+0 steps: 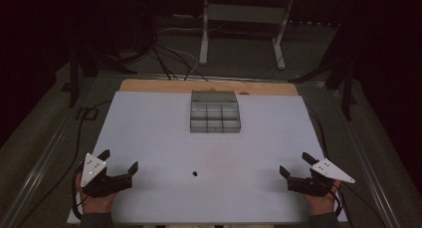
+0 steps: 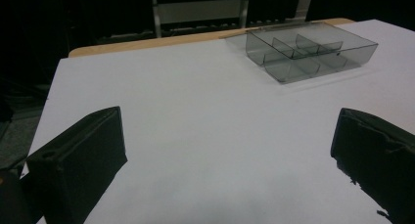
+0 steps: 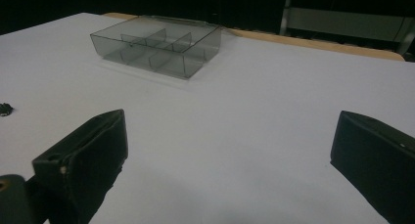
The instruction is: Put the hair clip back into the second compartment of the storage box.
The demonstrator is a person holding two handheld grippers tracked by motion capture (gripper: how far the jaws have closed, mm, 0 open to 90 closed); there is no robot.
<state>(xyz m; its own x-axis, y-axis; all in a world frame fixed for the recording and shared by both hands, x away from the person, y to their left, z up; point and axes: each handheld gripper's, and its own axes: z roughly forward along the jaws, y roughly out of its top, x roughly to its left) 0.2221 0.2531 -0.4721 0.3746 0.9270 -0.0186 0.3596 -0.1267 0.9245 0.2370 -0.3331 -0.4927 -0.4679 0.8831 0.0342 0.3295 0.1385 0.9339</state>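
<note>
Left gripper (image 1: 119, 161) near the left front corner of the counter (image 1: 149, 138), jaws spread wide, nothing between them. Right gripper (image 1: 294, 163) near the right front corner, jaws likewise spread and empty. Each is held in a hand and carries a grey three-cornered plate on top.

High view: small dark object (image 1: 195, 173) lies on the white counter between the two grippers, touching neither; shape too small to tell. The right gripper view catches it at its left edge (image 3: 5, 108).

Clear smoky plastic tray (image 1: 215, 112) sits toward the far edge, well apart from both grippers. Thin walls divide it into compartments, seen most plainly in the two gripper views (image 2: 313, 50). Wooden edge shows beyond the white top. No writing legible
</note>
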